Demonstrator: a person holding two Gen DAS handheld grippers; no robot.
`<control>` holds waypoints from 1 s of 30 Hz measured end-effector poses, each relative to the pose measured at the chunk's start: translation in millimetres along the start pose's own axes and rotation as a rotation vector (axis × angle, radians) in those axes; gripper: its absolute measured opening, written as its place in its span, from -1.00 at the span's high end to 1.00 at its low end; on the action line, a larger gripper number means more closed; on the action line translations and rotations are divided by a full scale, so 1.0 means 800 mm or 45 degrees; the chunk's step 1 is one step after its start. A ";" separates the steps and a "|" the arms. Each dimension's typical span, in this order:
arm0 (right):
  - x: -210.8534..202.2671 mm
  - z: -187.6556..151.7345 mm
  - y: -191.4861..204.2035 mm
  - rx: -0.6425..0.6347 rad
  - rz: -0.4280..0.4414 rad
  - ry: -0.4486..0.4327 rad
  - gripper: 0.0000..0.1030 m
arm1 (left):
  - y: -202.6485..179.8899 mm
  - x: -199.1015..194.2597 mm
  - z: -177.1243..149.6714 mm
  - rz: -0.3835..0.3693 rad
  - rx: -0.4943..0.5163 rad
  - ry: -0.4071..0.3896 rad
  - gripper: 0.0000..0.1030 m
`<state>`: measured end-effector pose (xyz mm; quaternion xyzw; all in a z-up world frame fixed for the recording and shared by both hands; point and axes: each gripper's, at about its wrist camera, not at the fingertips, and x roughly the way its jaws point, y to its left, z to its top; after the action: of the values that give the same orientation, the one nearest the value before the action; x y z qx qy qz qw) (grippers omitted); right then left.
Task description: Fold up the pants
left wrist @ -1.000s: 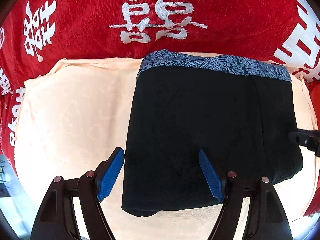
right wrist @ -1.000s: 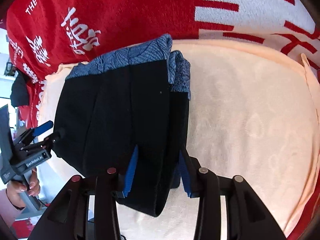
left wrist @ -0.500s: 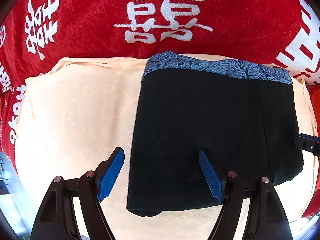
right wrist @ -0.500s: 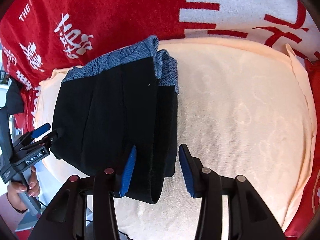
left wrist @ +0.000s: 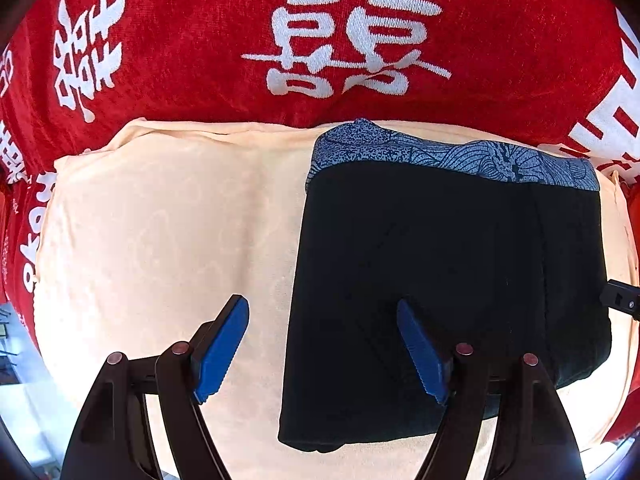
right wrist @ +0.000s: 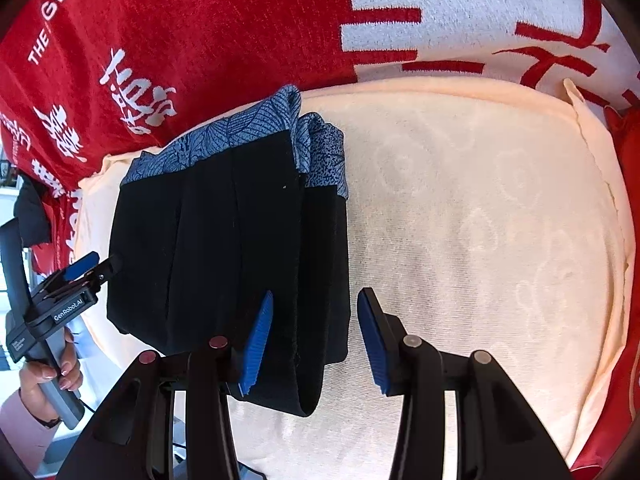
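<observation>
The black pants (left wrist: 448, 280) with a blue patterned waistband (left wrist: 452, 156) lie folded in a compact rectangle on the cream towel (left wrist: 168, 248). My left gripper (left wrist: 324, 344) is open and empty above the fold's near left corner. In the right wrist view the pants (right wrist: 224, 256) lie left of centre, with stacked layers showing at the right edge. My right gripper (right wrist: 312, 340) is open and empty, straddling the fold's near right edge. The left gripper (right wrist: 80, 268) shows there at the far left, held by a hand.
A red blanket with white characters (left wrist: 320, 40) covers the surface around the towel and rises behind it. The towel's bare part (right wrist: 480, 240) stretches right of the pants. A towel corner (right wrist: 576, 96) sticks up at the back right.
My right gripper has opened and let go of the pants' right edge, which now lies flat. The left gripper has drifted slightly left; the fold has not moved.
</observation>
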<state>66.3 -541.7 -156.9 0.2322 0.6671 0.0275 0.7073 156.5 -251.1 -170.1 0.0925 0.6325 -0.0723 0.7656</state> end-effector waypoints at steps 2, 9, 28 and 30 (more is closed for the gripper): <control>0.000 -0.001 -0.002 0.008 0.010 0.002 0.07 | -0.003 -0.001 0.000 -0.027 0.010 0.010 -0.51; -0.002 -0.007 -0.009 0.046 0.048 0.006 0.07 | 0.012 0.006 0.004 -0.115 -0.030 0.063 -0.81; 0.023 0.090 0.044 -0.066 0.060 -0.135 0.49 | 0.042 0.059 0.083 0.027 -0.162 0.004 -0.99; 0.030 0.093 0.042 -0.071 0.063 -0.139 0.49 | 0.043 0.056 0.082 0.026 -0.148 -0.010 -0.99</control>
<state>149.0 -525.3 -166.7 0.2301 0.6205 0.0510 0.7480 235.4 -232.4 -200.1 0.0542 0.6317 -0.0280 0.7728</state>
